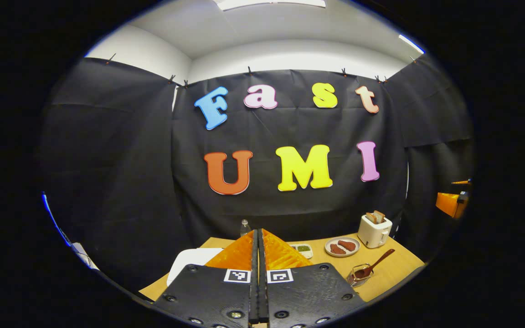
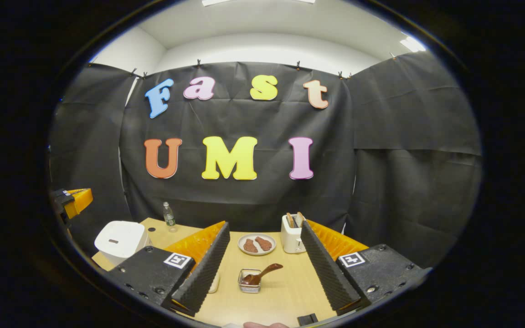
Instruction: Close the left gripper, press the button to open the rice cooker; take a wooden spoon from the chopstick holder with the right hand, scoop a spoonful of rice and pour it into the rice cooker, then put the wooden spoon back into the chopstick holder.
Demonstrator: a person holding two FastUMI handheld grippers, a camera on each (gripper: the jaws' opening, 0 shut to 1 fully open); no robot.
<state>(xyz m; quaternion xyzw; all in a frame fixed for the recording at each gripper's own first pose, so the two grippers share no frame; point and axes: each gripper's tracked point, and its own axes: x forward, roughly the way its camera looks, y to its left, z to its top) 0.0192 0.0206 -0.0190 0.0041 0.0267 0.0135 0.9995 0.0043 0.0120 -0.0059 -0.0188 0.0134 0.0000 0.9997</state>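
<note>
Both tongs hung above the bench, holding nothing.

The left tongs (image 1: 259,255) were pressed together; the right tongs (image 2: 262,255) stood spread wide. On the bench (image 2: 285,282) the white rice cooker (image 2: 120,240) sat at the left with its lid down. The wooden spoon (image 2: 262,273) leaned in the clear holder (image 2: 249,281) mid-bench, in front of a plate (image 2: 256,244) and a toaster (image 2: 291,233).

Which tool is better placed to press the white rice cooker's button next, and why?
Left. The left tool is already shut, fingers together, aimed just beside the closed white rice cooker. The right tool is open, facing the brown wooden spoon in its clear holder.
</note>
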